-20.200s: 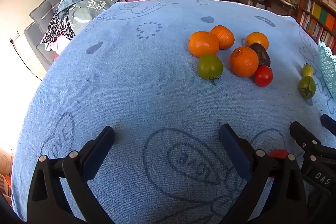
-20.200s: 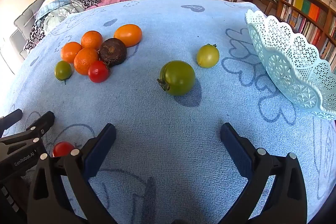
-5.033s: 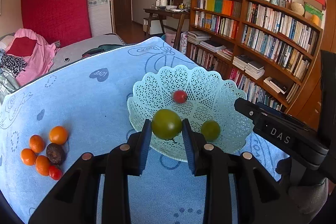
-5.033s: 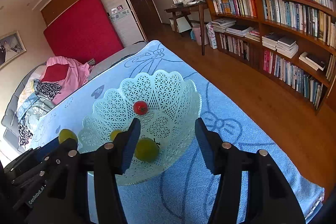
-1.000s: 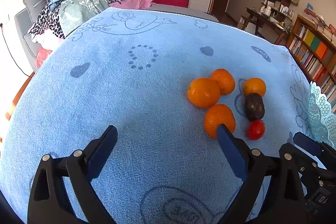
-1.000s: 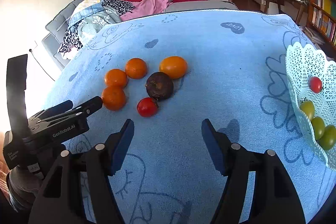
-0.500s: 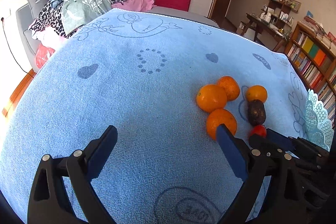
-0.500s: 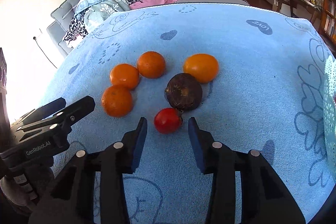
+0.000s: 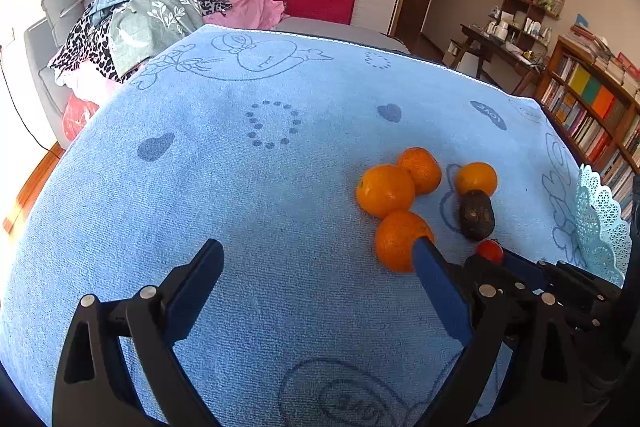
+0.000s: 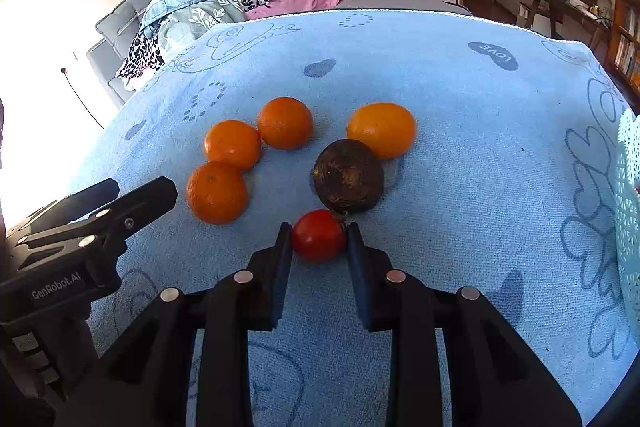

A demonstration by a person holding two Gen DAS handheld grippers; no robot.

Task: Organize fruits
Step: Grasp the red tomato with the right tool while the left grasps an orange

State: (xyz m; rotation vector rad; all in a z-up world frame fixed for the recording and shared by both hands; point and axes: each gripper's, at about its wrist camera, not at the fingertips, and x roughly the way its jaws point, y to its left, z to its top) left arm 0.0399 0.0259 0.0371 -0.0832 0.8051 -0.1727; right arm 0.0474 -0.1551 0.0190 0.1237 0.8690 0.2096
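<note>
My right gripper (image 10: pixel 319 237) is shut on a red tomato (image 10: pixel 319 235) that rests on the blue towel (image 10: pixel 460 155); the tomato also shows in the left wrist view (image 9: pixel 490 251). A dark brown fruit (image 10: pixel 348 181) touches the tomato from behind. Several oranges (image 10: pixel 216 191) lie around it, to the left and behind. My left gripper (image 9: pixel 316 275) is open and empty, hovering over the towel left of the nearest orange (image 9: pixel 400 239). The left gripper's body also shows in the right wrist view (image 10: pixel 92 223). The white lace basket (image 9: pixel 600 227) stands at the far right.
A sofa piled with clothes (image 9: pixel 152 15) lies beyond the towel's far left edge. Bookshelves (image 9: pixel 592 107) and a desk (image 9: pixel 492 43) stand at the right. The basket's edge shows at the right in the right wrist view (image 10: pixel 628 195).
My right gripper has moved forward and closed its jaws onto the red tomato. The left gripper stays open and has shifted slightly.
</note>
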